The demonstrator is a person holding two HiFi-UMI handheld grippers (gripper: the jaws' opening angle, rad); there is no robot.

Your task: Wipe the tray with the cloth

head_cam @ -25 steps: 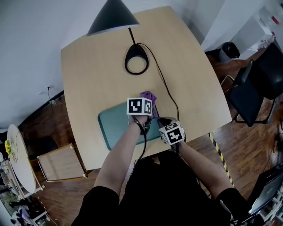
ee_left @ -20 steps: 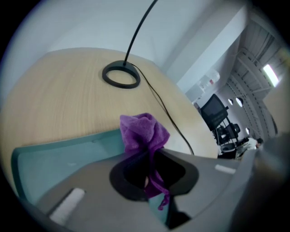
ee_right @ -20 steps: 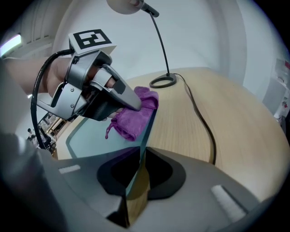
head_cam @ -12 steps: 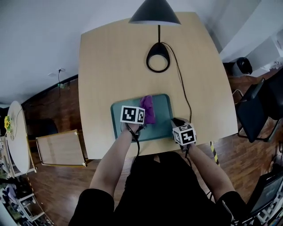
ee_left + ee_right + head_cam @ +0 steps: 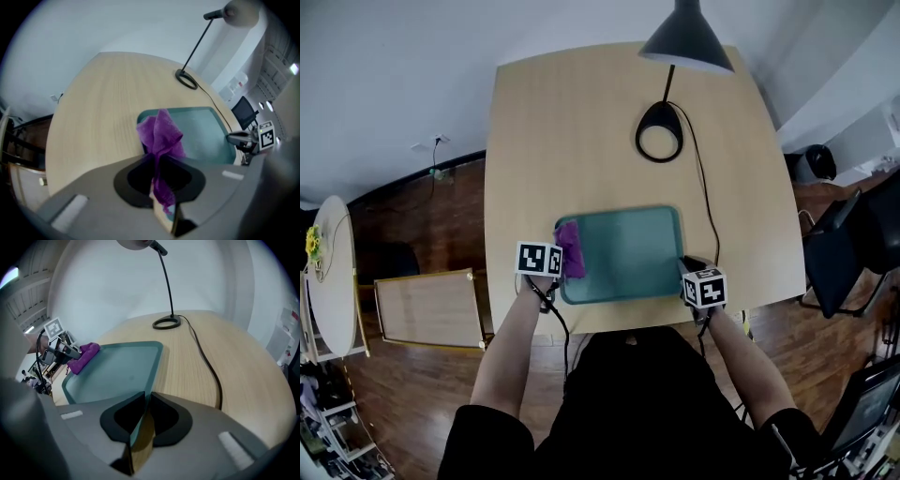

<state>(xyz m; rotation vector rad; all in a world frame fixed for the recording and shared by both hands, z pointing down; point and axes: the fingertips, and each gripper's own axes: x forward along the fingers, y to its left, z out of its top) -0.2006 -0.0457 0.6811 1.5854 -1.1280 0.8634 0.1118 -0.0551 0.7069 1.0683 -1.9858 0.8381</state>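
**Cloth (image 5: pixel 571 249) swept to the left end of the tray (image 5: pixel 623 212)**

Since a second ago the left gripper (image 5: pixel 560 273) has dragged the purple cloth from the tray's right part across to its left short edge. Its jaws pinch a fold, and the rest drapes over the rim. The right gripper (image 5: pixel 687 269) sits at the opposite end, jaws pressed on that rim. The tray's long axis runs from the cloth toward it, so a return stroke would go rightward. Only the cloth lies in the tray.

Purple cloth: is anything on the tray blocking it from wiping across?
Nothing visible does. The cloth, pinched in the left gripper, sits at the left edge of the tray, and the tray's teal surface is bare all the way across. The right gripper only clamps the tray's right rim.
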